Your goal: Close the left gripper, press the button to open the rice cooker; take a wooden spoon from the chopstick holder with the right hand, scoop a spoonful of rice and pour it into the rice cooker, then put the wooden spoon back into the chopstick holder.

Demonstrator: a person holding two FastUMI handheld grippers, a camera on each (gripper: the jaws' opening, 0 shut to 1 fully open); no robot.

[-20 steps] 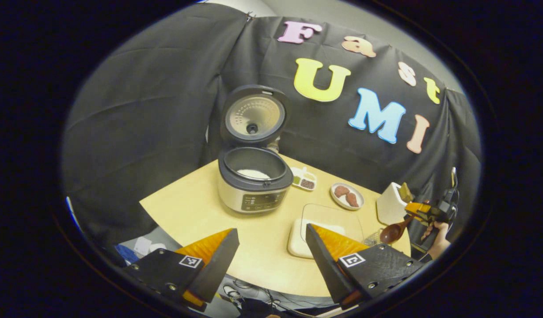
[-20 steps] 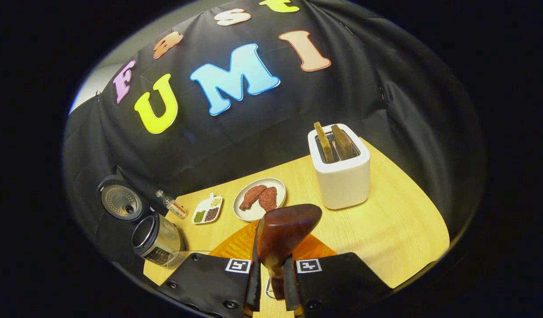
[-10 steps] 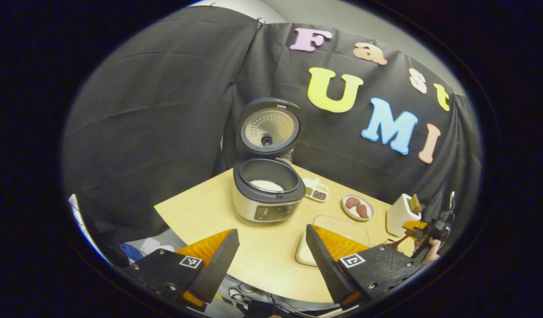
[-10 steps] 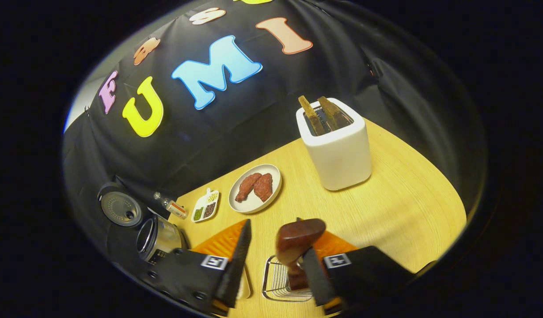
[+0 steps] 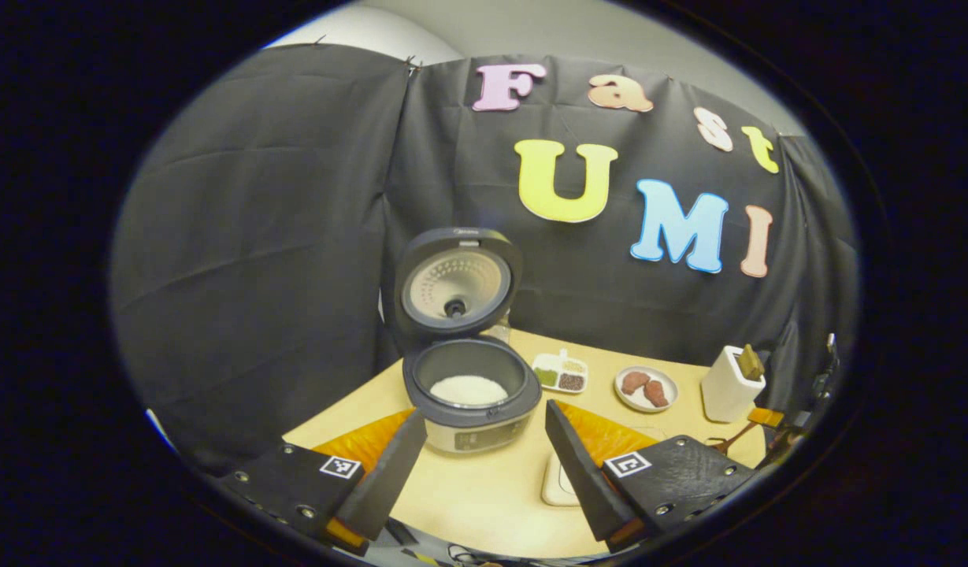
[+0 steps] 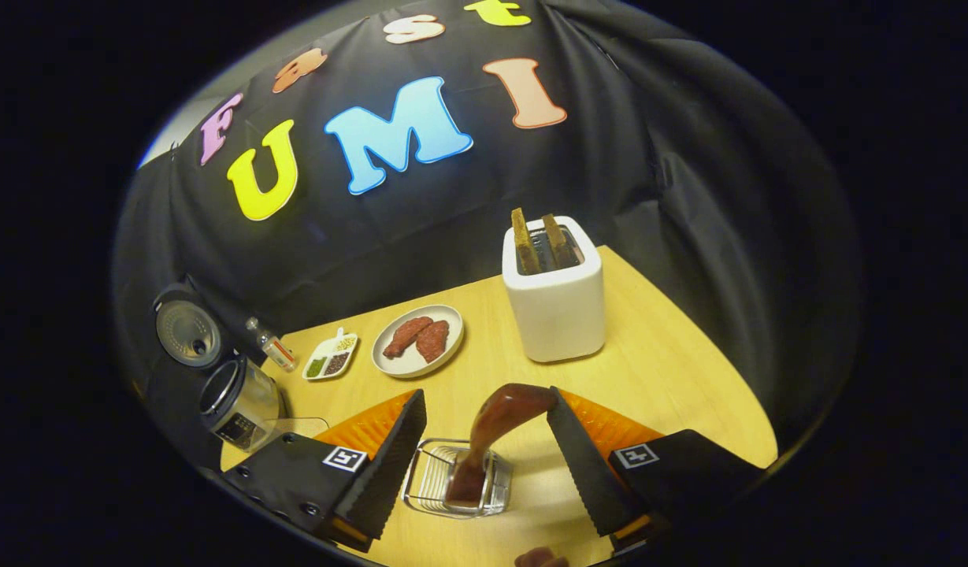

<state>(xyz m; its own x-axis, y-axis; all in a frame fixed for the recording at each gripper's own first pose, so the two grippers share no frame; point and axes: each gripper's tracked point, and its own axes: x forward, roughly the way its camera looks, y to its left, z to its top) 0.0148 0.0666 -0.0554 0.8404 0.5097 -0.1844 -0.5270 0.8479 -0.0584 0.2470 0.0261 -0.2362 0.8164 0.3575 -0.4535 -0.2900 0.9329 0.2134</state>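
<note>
The wooden spoon stands tilted, bowl up, in the wire chopstick holder on the table. My right gripper is open, with one finger on each side of the spoon and neither touching it. The rice cooker stands with its lid up and white rice in the pot. My left gripper hangs open and holds nothing in front of the cooker. Far left in the right gripper view is the rice cooker again. At the far right of the left gripper view is the right gripper.
A white toaster with two slices stands behind the holder. A plate of meat, a seasoning dish and a small bottle line the back of the wooden table. A white tray lies right of the cooker.
My right gripper has opened and let go of the spoon, which now stands in the wire holder. My left gripper has sunk lower in front of the cooker, still open.
</note>
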